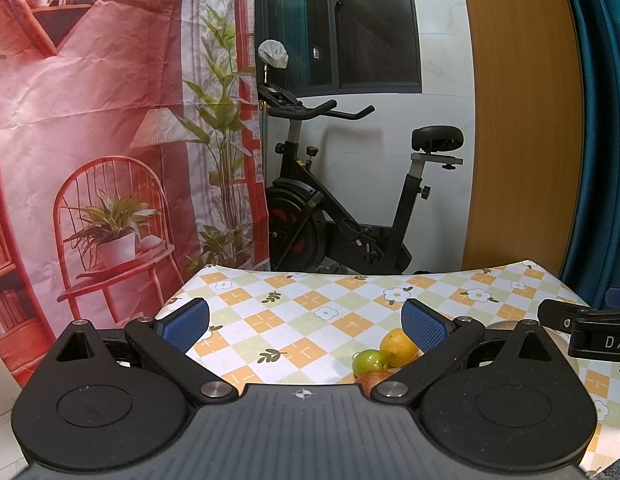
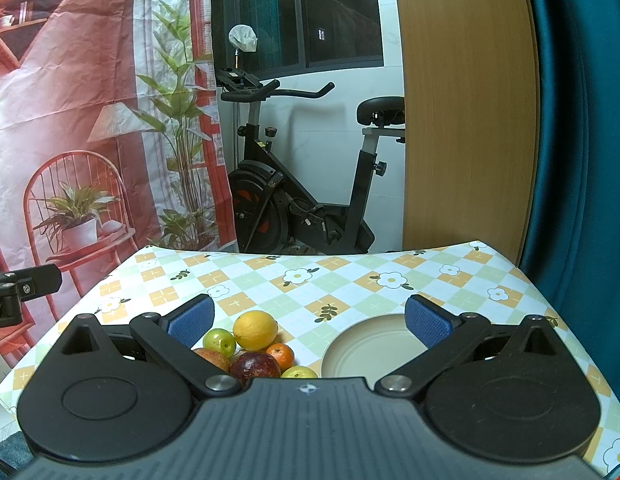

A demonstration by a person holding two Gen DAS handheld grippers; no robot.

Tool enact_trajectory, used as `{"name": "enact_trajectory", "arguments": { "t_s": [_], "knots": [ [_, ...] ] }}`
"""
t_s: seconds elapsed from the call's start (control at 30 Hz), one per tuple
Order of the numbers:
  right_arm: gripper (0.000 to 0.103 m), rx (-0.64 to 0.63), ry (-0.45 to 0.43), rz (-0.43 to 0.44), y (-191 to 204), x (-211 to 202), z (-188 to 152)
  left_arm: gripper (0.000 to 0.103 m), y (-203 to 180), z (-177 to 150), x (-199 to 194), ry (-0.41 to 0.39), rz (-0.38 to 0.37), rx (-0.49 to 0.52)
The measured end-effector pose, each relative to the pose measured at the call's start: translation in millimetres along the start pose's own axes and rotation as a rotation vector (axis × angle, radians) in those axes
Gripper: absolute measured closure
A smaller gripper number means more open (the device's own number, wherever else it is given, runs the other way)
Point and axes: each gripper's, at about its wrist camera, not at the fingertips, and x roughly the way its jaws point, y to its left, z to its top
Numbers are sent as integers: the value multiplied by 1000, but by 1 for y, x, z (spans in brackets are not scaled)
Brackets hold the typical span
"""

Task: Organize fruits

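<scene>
Gaping wide & empty, both tools (image 1: 306, 322) (image 2: 310, 318), ribbed blue pads; round glossy fruits (image 2: 256, 346) beside smooth cream plate (image 2: 370, 350).

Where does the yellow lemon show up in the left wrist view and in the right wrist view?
Left wrist view: lemon at lower right, just left of the right blue pad.
Right wrist view: lemon at lower centre-left, at the back of the fruit pile.
Shared landmark: green fruit touching its left side.

yellow lemon (image 2: 255, 329), cream plate (image 2: 370, 350), checked floral tablecloth (image 2: 350, 280)
</scene>
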Motion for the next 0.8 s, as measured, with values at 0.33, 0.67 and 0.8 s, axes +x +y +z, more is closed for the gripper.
{"name": "enact_trajectory", "arguments": {
  "t_s": [0.33, 0.67, 0.8],
  "knots": [
    [0, 1, 2, 0, 0, 0, 0, 0, 0, -1, 1, 3, -4, 1],
    [0, 3, 2, 0, 1, 1, 0, 0, 1, -2, 2, 4, -4, -1],
    [0, 3, 2, -2, 1, 1, 0, 0, 3, -4, 5, 14, -5, -3]
  ]
}}
